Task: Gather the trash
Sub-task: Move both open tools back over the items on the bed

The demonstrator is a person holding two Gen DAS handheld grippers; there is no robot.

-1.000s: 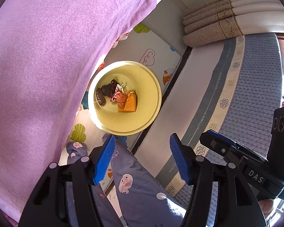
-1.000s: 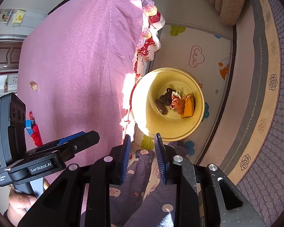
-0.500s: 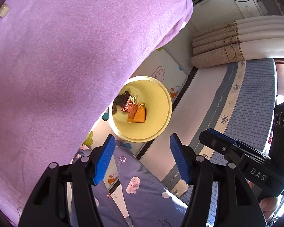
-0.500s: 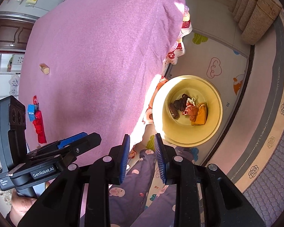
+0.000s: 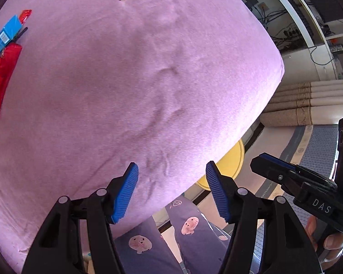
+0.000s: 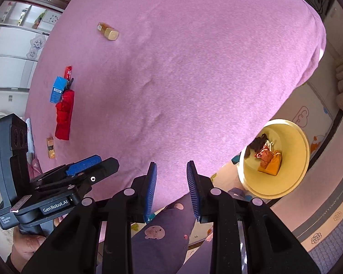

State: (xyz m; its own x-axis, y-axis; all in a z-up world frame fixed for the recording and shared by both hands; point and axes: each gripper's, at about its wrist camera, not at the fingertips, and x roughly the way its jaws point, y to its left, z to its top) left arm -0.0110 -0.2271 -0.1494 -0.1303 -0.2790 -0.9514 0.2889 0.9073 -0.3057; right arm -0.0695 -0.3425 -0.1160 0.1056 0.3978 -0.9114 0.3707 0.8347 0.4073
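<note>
Both wrist views steeply downward over pink bedspread [image 5: 130, 73]; share yellow basin [image 6: 295, 182].

Pink-purple bedspread [image 6: 183, 80] fills most of both views, faint creases across middle. Rolled beige mats [image 5: 308, 105] stacked on floor past bed corner, tied with cord. Play mat [image 6: 308, 114] with cloud and animal prints beside bed. Grey-blue quilted rug [image 5: 317, 141] with flower-motif border [image 6: 327, 226] alongside. Purple trousers [image 5: 194, 228] with pink animal print at bottom edge. White cabinets [image 6: 13, 45] behind bed. Cables and sockets [image 5: 285, 27] along far wall.
</note>
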